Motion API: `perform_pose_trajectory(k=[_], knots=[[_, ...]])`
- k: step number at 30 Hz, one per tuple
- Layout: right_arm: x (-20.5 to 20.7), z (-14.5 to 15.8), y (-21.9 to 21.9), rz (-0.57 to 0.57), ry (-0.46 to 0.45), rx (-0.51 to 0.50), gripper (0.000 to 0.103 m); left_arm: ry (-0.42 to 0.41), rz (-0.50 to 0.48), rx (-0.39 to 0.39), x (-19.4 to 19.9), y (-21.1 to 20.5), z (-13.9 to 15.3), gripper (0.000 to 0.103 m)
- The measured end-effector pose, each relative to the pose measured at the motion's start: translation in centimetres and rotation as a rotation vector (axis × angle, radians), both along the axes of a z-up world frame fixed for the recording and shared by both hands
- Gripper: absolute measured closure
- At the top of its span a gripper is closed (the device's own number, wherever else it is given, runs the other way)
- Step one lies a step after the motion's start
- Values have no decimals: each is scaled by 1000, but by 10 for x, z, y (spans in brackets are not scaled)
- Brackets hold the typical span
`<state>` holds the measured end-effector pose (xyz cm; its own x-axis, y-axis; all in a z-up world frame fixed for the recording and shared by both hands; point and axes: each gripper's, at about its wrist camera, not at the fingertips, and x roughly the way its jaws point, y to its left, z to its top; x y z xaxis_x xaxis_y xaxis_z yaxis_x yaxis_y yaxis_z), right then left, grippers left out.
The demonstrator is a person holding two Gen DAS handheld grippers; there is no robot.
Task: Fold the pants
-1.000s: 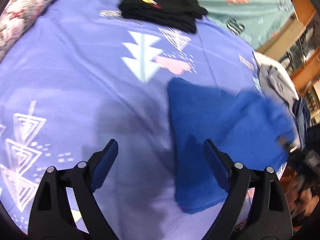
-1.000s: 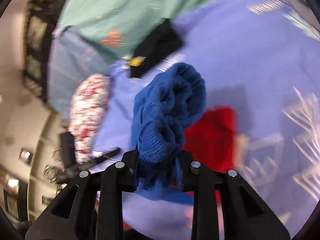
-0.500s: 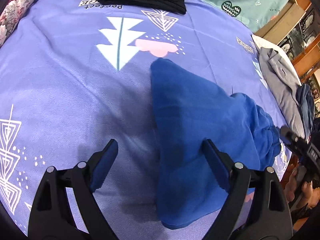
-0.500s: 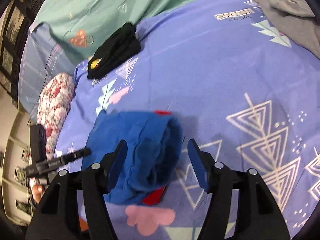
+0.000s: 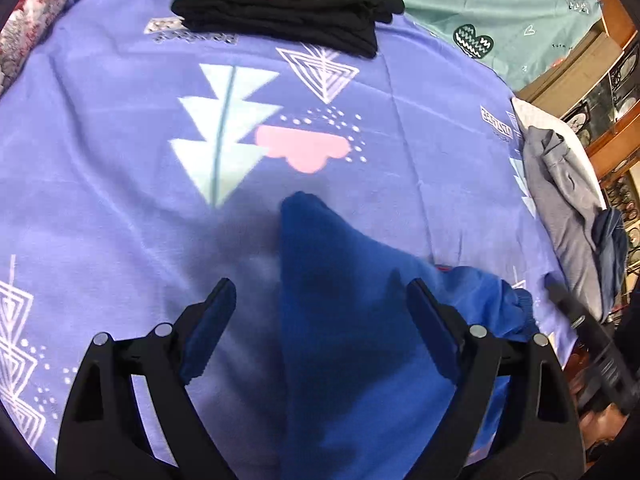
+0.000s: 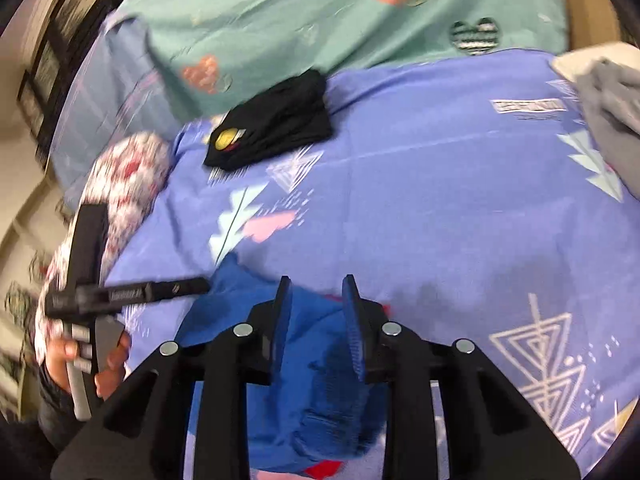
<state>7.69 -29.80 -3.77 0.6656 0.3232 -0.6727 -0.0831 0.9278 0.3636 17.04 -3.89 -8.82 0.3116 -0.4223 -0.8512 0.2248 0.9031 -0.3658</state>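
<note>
Blue knit fabric, soft and ribbed at its thick rolled edge, makes up the pants (image 5: 360,320), which lie folded on my purple printed bedsheet (image 5: 100,160) in a wedge shape. From the left wrist camera their long axis runs away from me, narrowing to a rounded tip that points toward the pink cloud print (image 5: 304,148) and the folded black garment (image 5: 288,0) beyond. My left gripper (image 5: 320,328) hangs wide open over the pants, gripping nothing. My right gripper (image 6: 316,320) is partly open with its blue pads close together above the bunched end, empty. Half a second ago that right gripper stood much wider; a second ago it was clamped on the pants in the air. A grey garment (image 5: 560,192) lies at the sheet's right edge.
</note>
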Motion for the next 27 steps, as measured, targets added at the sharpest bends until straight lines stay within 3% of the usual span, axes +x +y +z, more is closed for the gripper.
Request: perform_pose_trajectory(k=[2, 4, 5, 6, 8, 10, 12, 16, 18, 20, 23, 27], knots=[[16, -20, 20, 60, 84, -33, 75, 15, -23, 10, 2, -10, -9, 14], [29, -43, 21, 27, 145, -66, 82, 46, -45, 84, 13, -19, -29, 11], [35, -54, 16, -4, 166, -83, 93, 74, -34, 82, 17, -17, -37, 7], [37, -60, 10, -17, 176, -69, 94, 84, -17, 41, 20, -11, -39, 7], [34, -59, 1, -24, 174, -6, 94, 82, -1, 48, 22, -6, -36, 7], [28, -55, -3, -13, 167, 6, 91, 93, 20, 42, 20, 0, -32, 7], [16, -45, -8, 4, 152, 84, 77, 87, 42, 26, 13, 8, -24, 8], [-16, -26, -13, 77, 96, 185, 70, 41, 39, -11, -10, 18, -13, 8], [-22, -38, -9, 89, 157, 150, 70, 49, 44, 20, -16, 18, -18, 8], [-27, -52, -7, 65, 182, 40, 70, 58, 37, 24, -20, 19, -26, 7], [-34, -48, -10, 52, 169, 51, 70, 73, 66, -3, -26, 27, -25, 8], [-52, -26, -4, 100, 123, 44, 68, -40, 40, 82, -46, 22, -1, 8]])
